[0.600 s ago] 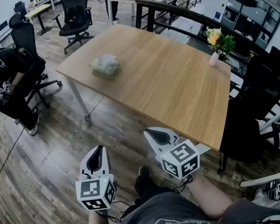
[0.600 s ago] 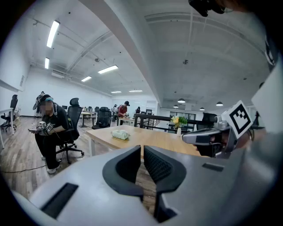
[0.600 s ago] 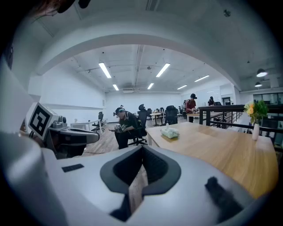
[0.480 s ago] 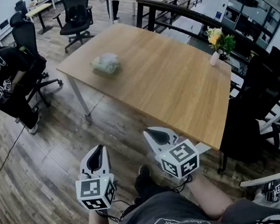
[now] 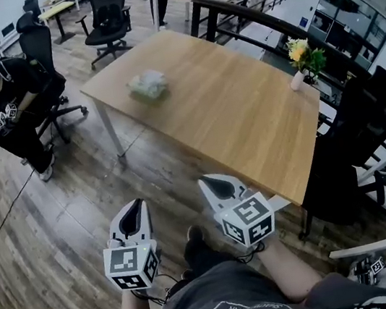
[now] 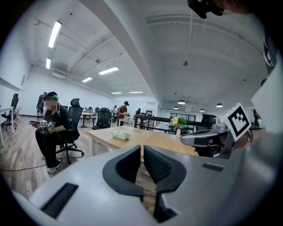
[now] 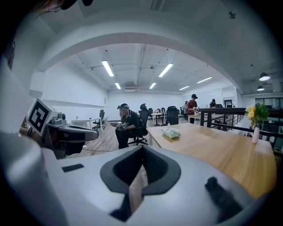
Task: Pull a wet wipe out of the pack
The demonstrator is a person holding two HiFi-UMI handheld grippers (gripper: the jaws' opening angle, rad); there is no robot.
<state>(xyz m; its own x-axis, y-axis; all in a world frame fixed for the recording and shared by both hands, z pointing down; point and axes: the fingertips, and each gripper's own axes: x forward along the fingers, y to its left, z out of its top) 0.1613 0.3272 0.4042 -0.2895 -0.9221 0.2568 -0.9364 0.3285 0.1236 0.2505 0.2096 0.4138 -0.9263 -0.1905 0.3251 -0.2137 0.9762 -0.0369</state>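
Lying on table [image 5: 245, 115], wipe pack [image 5: 147, 86]; left gripper [image 5: 136, 206], right gripper [image 5: 210, 183] jaws together

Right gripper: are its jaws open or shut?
Shut. In its own view the right gripper shows both jaws meeting at the tips, nothing between them; the wipe pack lies far off on the table.

The worktop [image 5: 246, 119] is overlooked steeply in the head view; it is faced almost level (from low, well back) in the left and right gripper views.
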